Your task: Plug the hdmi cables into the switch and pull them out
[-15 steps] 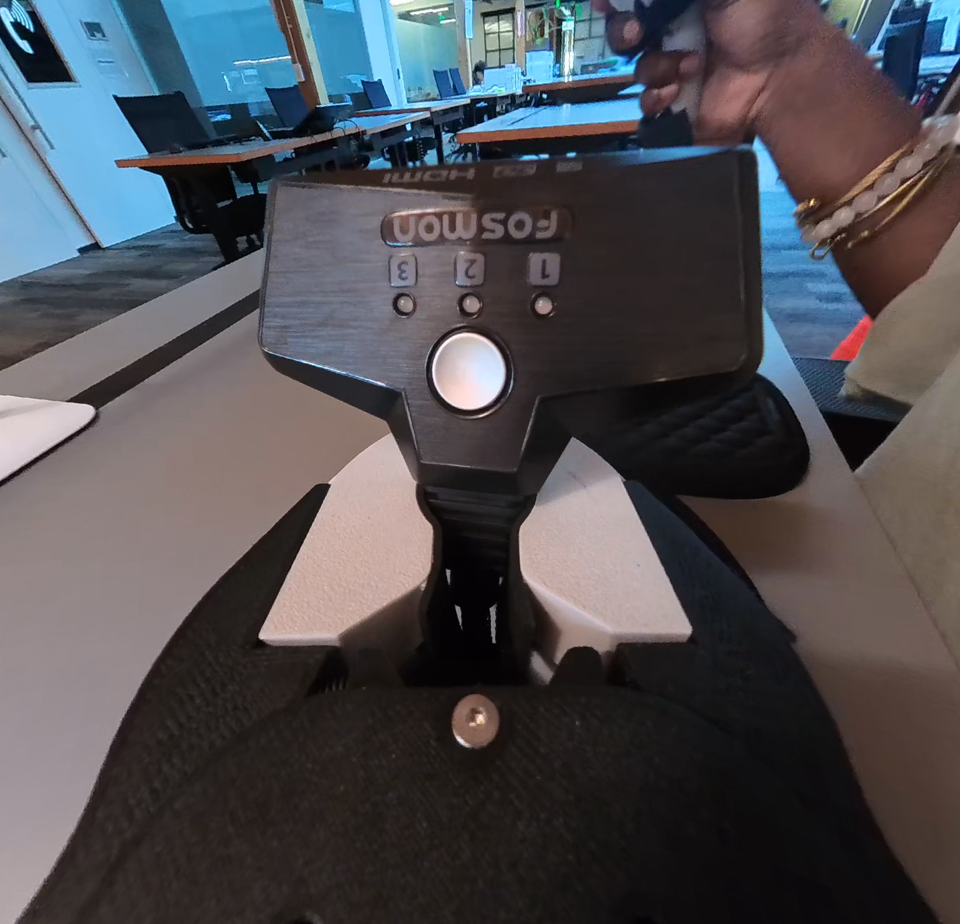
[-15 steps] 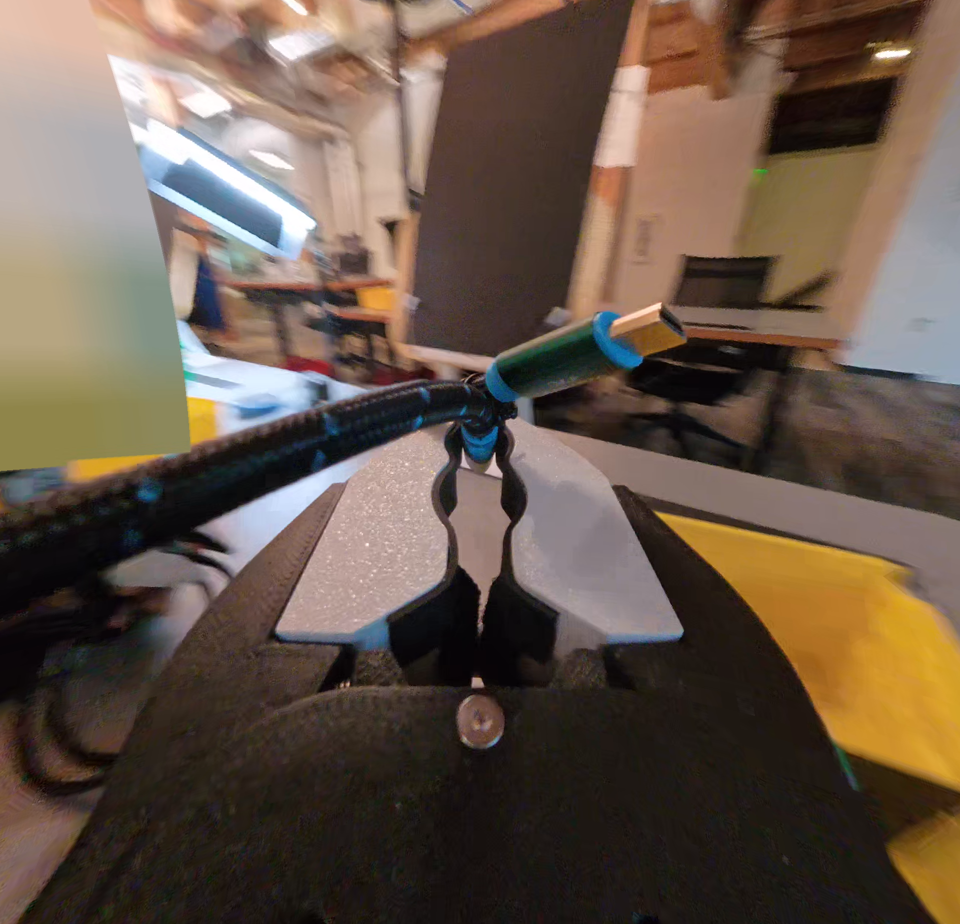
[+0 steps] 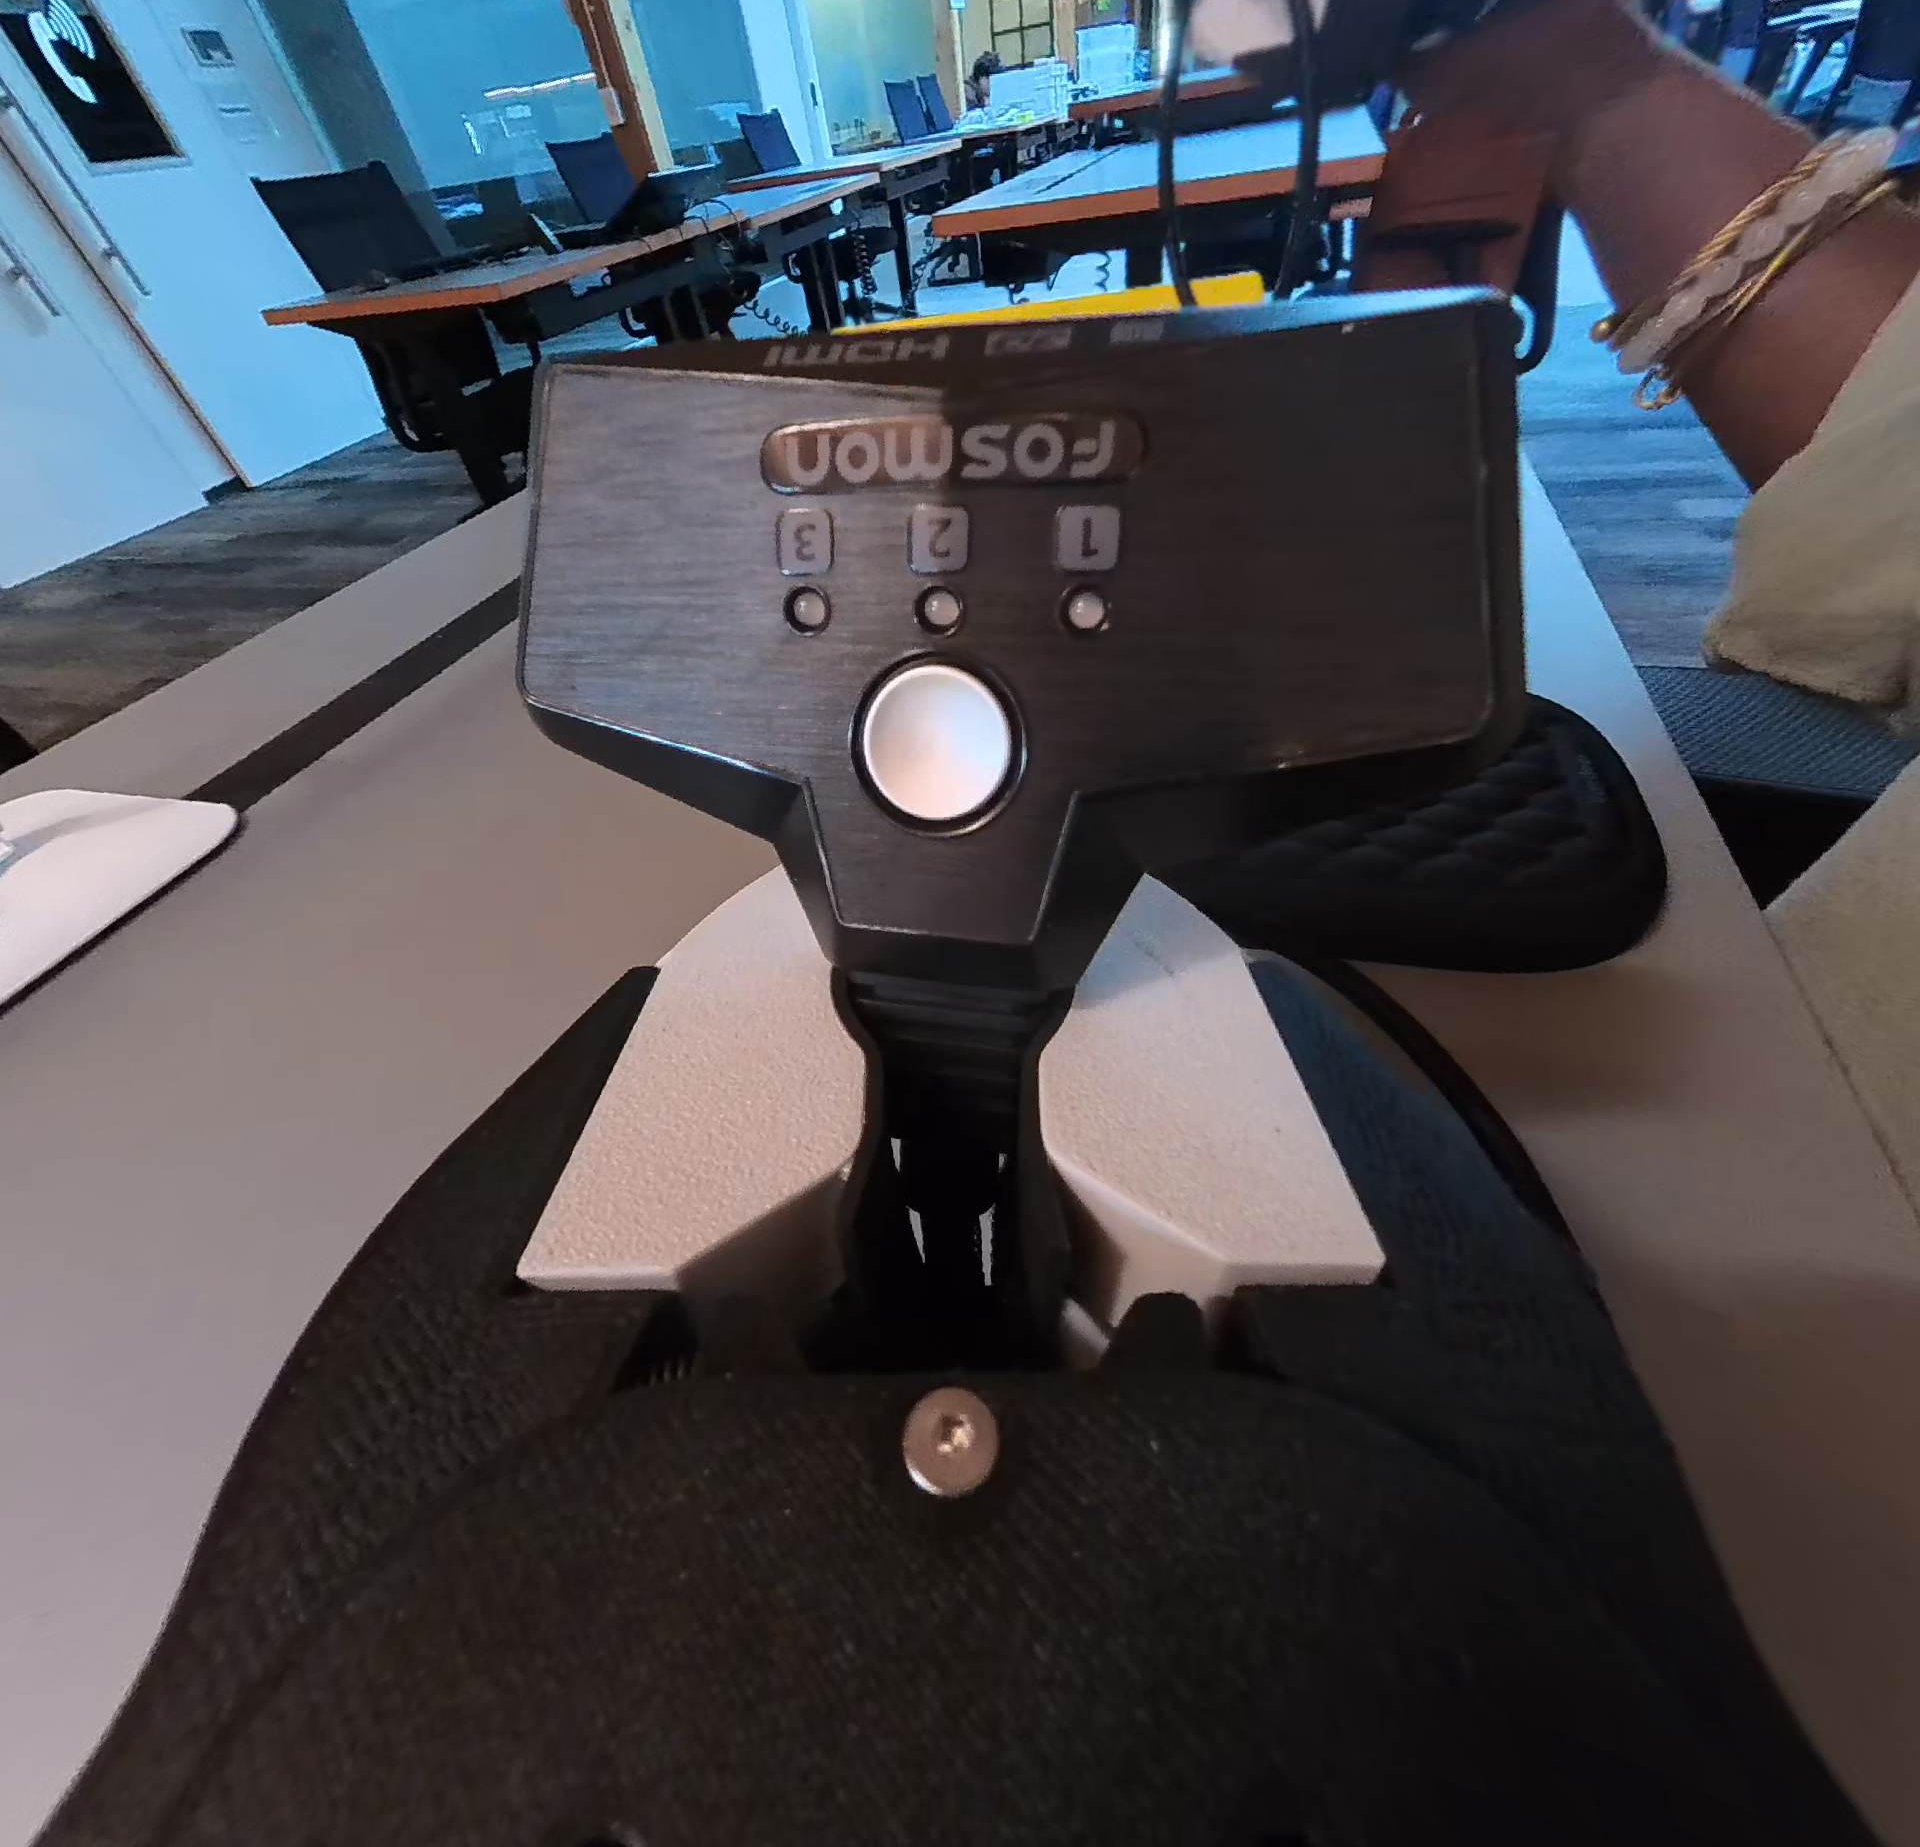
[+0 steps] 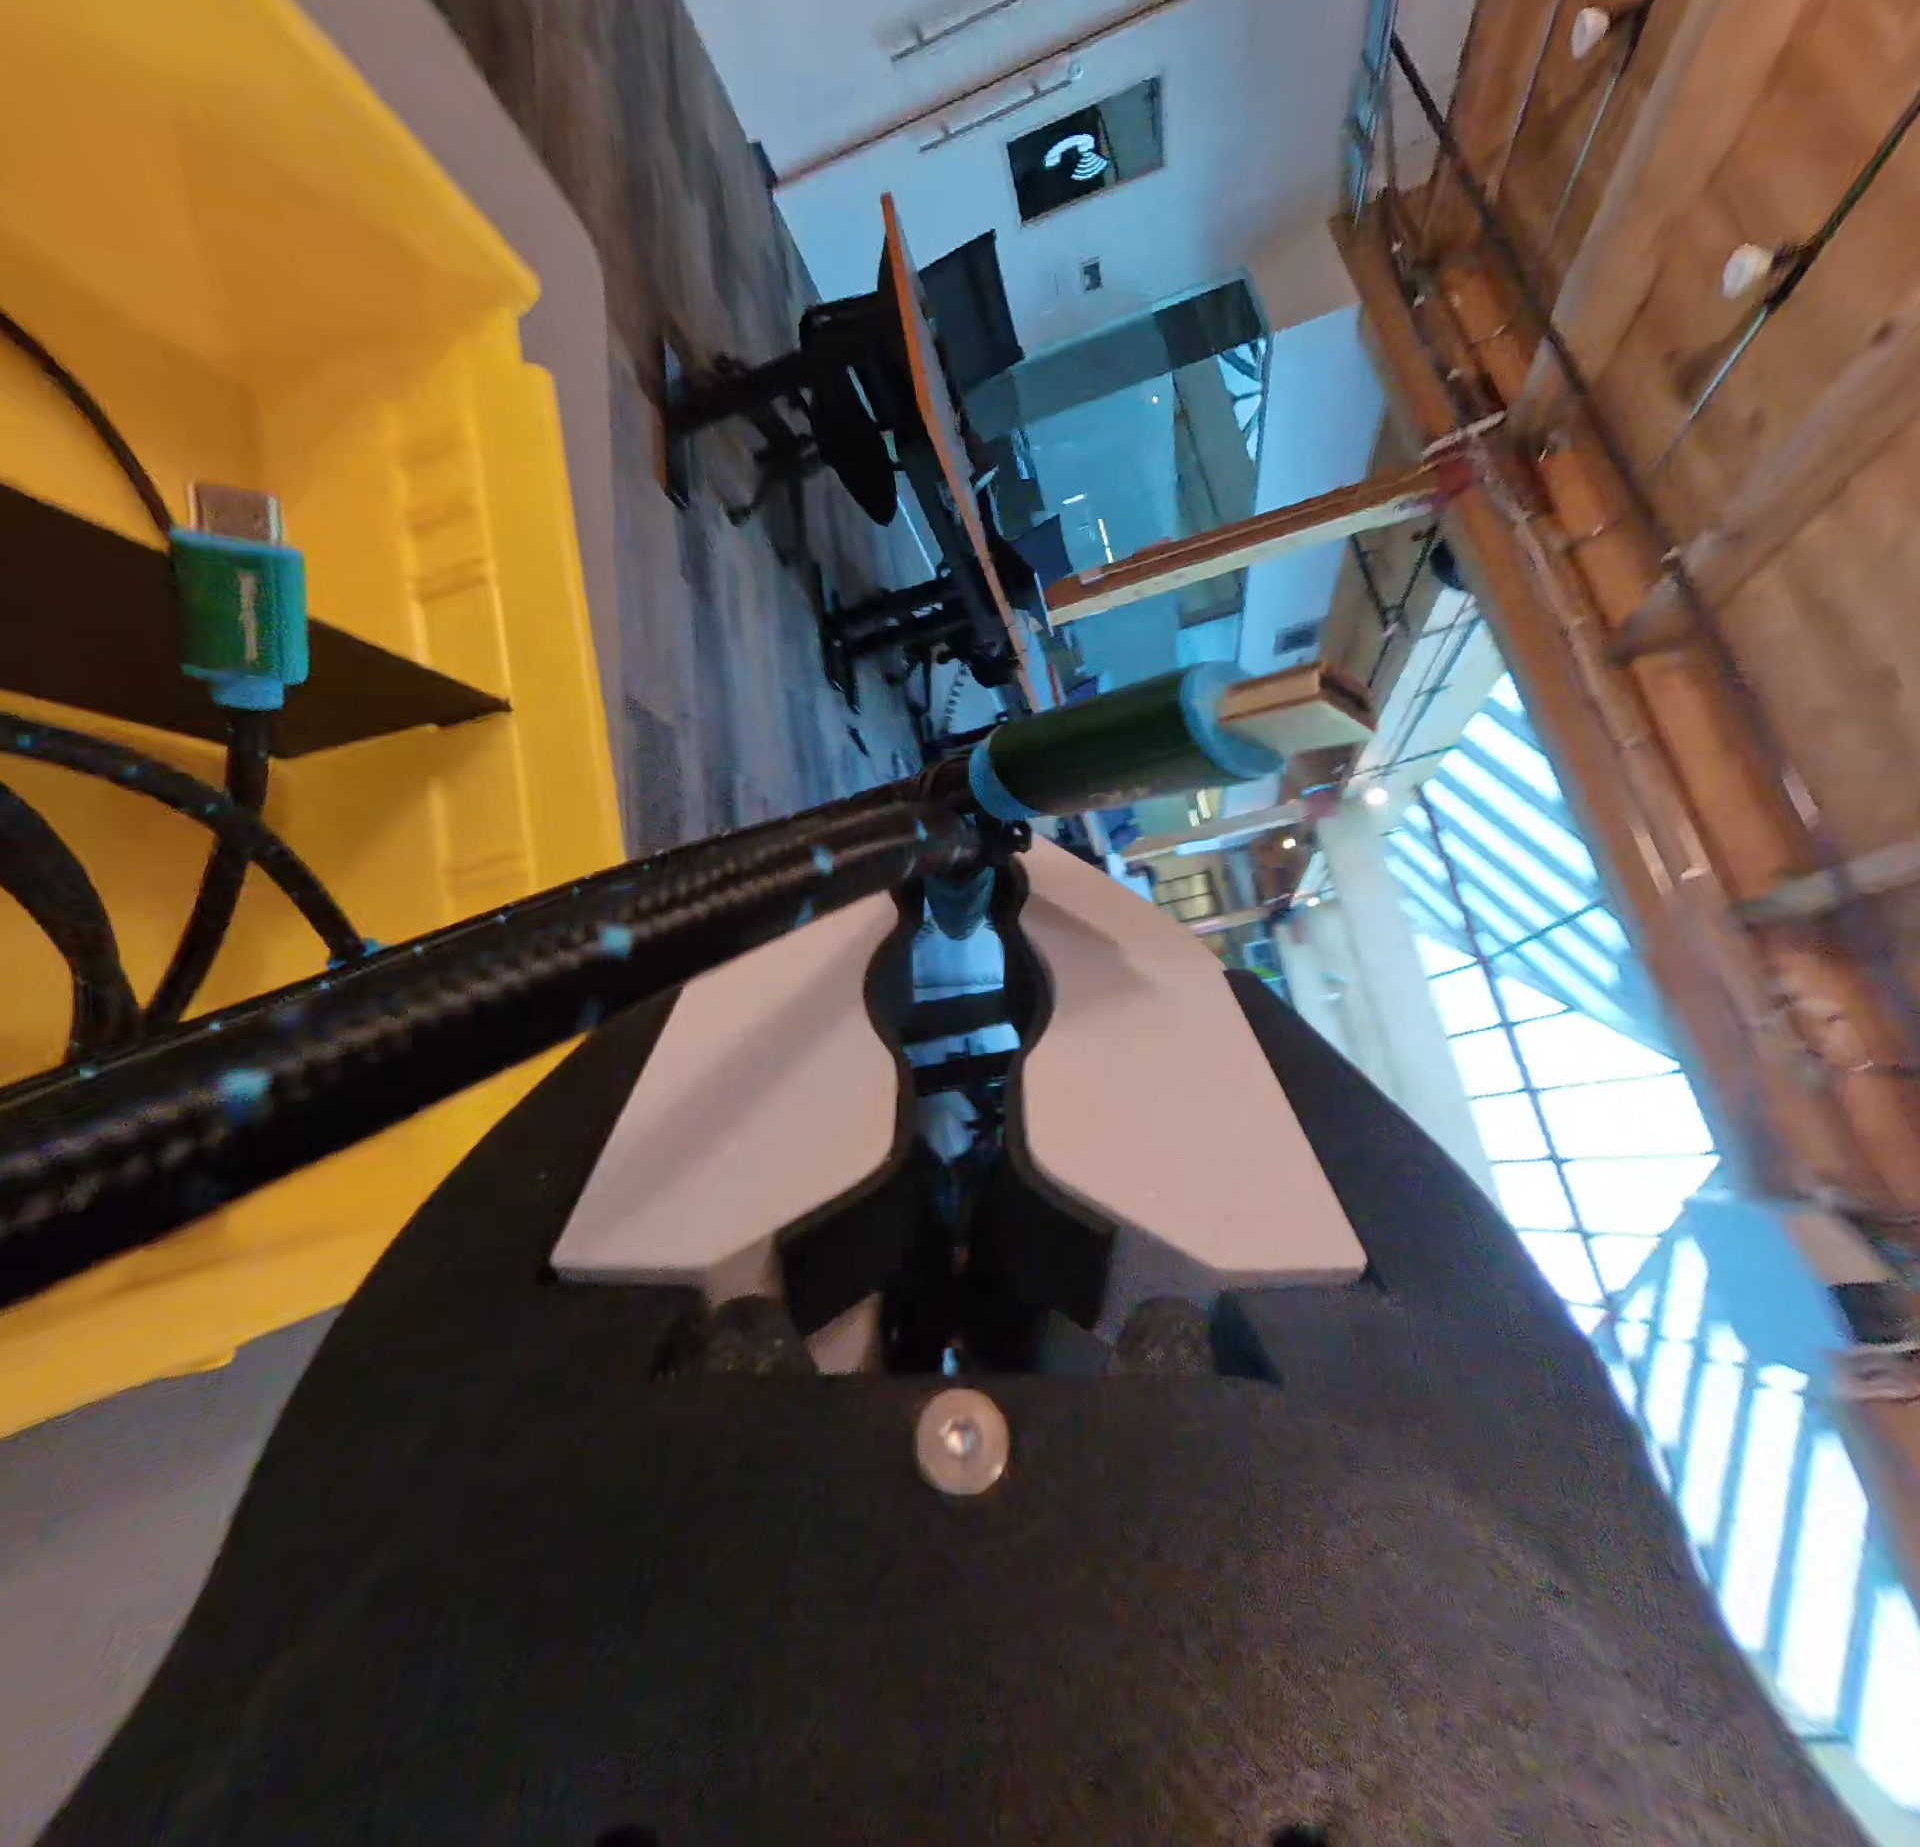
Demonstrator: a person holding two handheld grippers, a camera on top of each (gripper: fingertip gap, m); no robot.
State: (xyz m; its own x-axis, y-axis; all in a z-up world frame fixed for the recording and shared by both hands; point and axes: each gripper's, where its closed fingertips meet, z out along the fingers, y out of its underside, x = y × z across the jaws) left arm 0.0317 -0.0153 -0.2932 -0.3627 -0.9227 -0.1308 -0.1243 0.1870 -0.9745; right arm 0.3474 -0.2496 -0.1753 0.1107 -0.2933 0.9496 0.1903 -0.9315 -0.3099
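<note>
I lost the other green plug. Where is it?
Right wrist view, far left: the spare green plug rests inside the yellow bin, against a black divider.

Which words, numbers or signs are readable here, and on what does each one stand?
I do not copy writing; only its places.
switch: logo plate, three small marks, print on top edge.
hdmi cable plug, held: faint print, blurred.
green plug in yellow bin: tiny print, blurred.
wall sign: white pictogram.

Left tool [image 3: 951, 1008] level, fingers clamped on the switch [image 3: 997, 550], right tool [image 4: 961, 862] rolled sideways, pinching the cable [image 4: 468, 997]
</note>
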